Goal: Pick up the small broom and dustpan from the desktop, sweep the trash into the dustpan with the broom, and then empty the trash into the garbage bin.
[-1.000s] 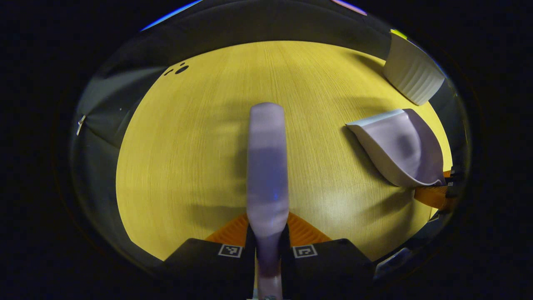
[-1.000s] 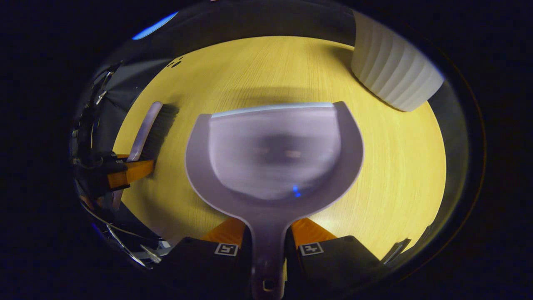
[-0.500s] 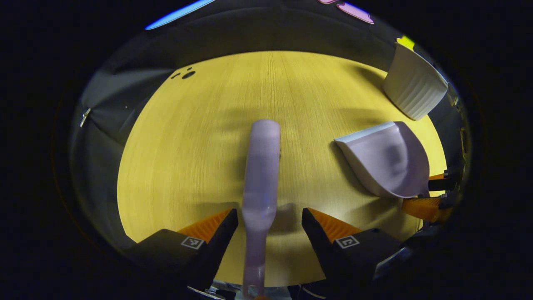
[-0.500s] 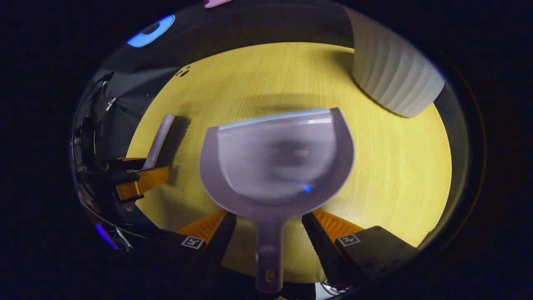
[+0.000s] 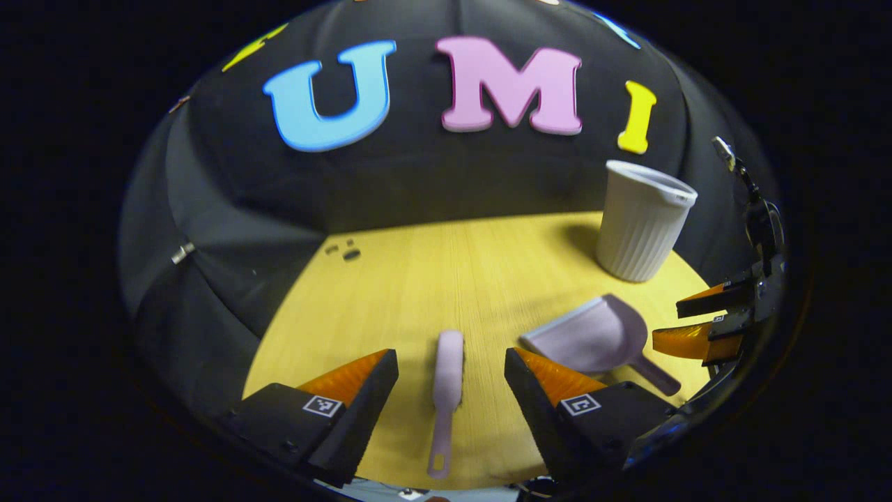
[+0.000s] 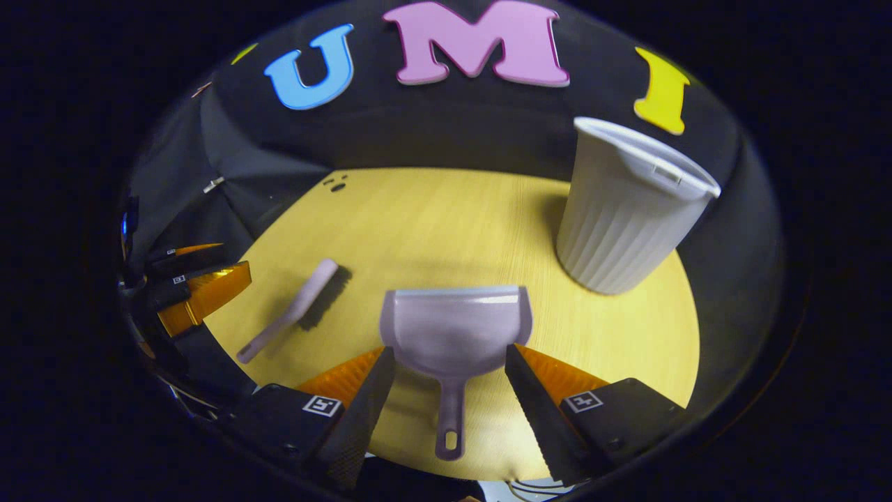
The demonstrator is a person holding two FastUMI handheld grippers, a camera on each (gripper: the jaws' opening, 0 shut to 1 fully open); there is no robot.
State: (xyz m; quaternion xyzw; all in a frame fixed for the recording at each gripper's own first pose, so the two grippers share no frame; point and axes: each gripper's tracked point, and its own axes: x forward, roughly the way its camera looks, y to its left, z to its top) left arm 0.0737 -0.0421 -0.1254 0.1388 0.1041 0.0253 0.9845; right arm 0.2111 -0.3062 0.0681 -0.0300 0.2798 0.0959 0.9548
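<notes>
The small pale-lilac broom point(image 5: 447, 369) lies flat on the yellow wooden table point(image 5: 418, 279), handle toward me, between the spread fingers of my open left gripper point(image 5: 449, 359), which hangs above and behind it without touching. The matching dustpan point(image 6: 456, 328) rests on the table with its handle pointing back between the fingers of my open right gripper point(image 6: 449, 352), also apart from it. The dustpan point(image 5: 592, 340) and the right gripper point(image 5: 704, 321) show in the left gripper view; the broom point(image 6: 300, 310) and the left gripper point(image 6: 195, 286) show in the right gripper view.
A white ribbed garbage bin point(image 6: 627, 216) stands upright at the far right of the table, also the bin point(image 5: 641, 223). A few small dark specks point(image 5: 346, 252) sit near the table's far left corner. Black cloth walls close in the table.
Both grippers opened, let go of the broom and the dustpan, and pulled back and up. Both tools now lie on the table, farther off.
</notes>
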